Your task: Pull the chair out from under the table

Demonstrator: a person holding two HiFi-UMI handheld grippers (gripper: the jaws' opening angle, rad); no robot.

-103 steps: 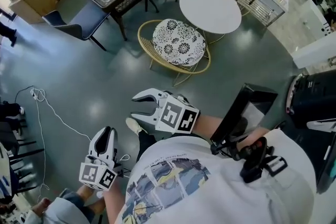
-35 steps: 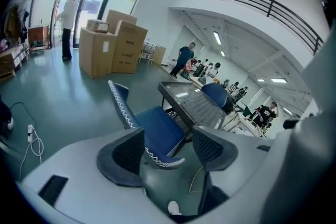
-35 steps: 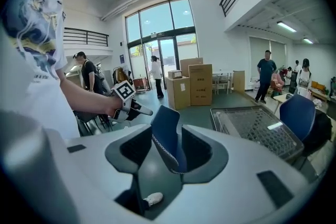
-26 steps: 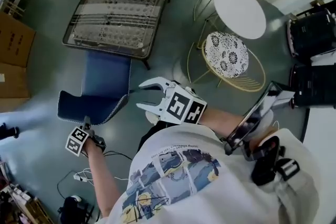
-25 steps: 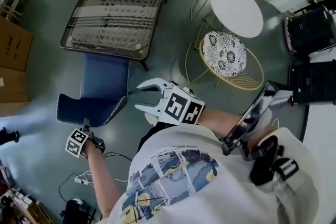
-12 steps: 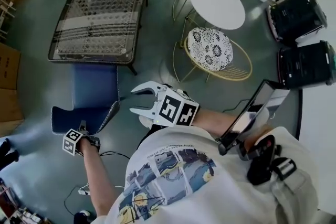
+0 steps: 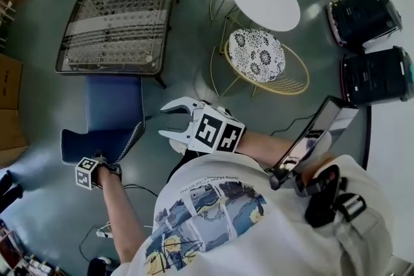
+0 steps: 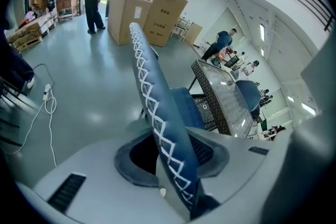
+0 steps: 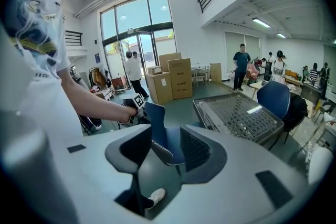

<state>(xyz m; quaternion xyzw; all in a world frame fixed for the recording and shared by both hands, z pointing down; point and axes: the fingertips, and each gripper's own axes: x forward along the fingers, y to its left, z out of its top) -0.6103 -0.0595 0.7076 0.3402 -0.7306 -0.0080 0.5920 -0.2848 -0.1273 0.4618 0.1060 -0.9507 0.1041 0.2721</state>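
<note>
Two things decide whether this pull goes well: the square glass-topped table with a dark frame (image 7: pixel 110 22) must stay put, and the blue upholstered chair (image 7: pixel 115 106) must slide straight back from it. That chair stands at the table's near side, with the front of its seat tucked under the tabletop edge and its backrest (image 8: pixel 157 107) toward the person. In my judgement the grip should settle fully before any pull. The draw should then run low and level along the seat's line, so the legs drag evenly and neither tip nor catch a table leg.

The left gripper (image 7: pixel 98 162) sits on the backrest's top. Its jaws are closing on the white cross-stitched edge, which fills the gap between them. The right gripper (image 7: pixel 165 121) hangs near the body, jaws wide apart with nothing between them; it could steady the back's other corner.

Four seconds earlier both grippers hung close to the torso, facing the gold wire chair with a patterned cushion (image 7: pixel 257 55). A second ago the left one was spread wide at the backrest.
</note>
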